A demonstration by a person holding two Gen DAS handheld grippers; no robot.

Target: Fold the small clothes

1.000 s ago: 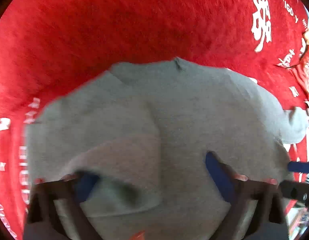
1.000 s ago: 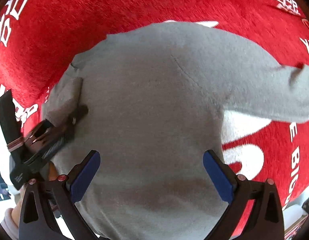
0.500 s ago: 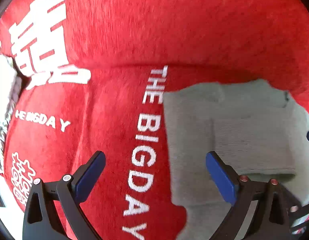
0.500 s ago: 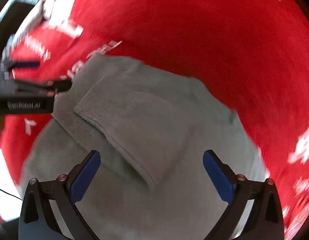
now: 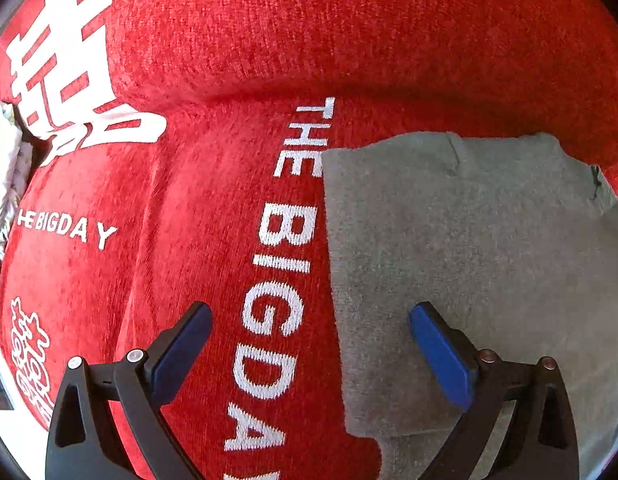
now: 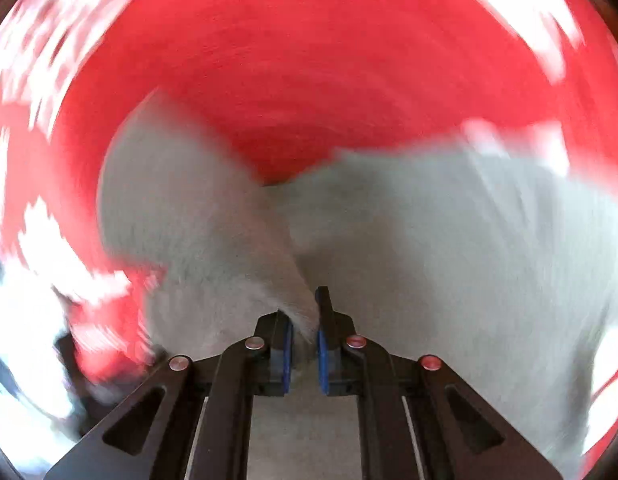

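Note:
A small grey sweater (image 5: 461, 264) lies on a red blanket; its left edge is folded straight, and a folded flap covers its body. My left gripper (image 5: 309, 328) is open and empty, straddling that left edge, right finger over the grey cloth, left finger over the red blanket. In the blurred right wrist view, my right gripper (image 6: 305, 336) is shut on a pinched fold of the grey sweater (image 6: 449, 248), which rises in a ridge from the jaws.
The red blanket (image 5: 213, 200) carries white lettering "THE BIG DAY" and large white characters (image 5: 69, 80). A pale patterned cloth (image 5: 5, 168) lies at the far left edge. The right wrist view is heavily motion-blurred.
My right gripper has shut on a fold of the sweater and is moving fast. My left gripper let go, opened, and stays over the sweater's left edge.

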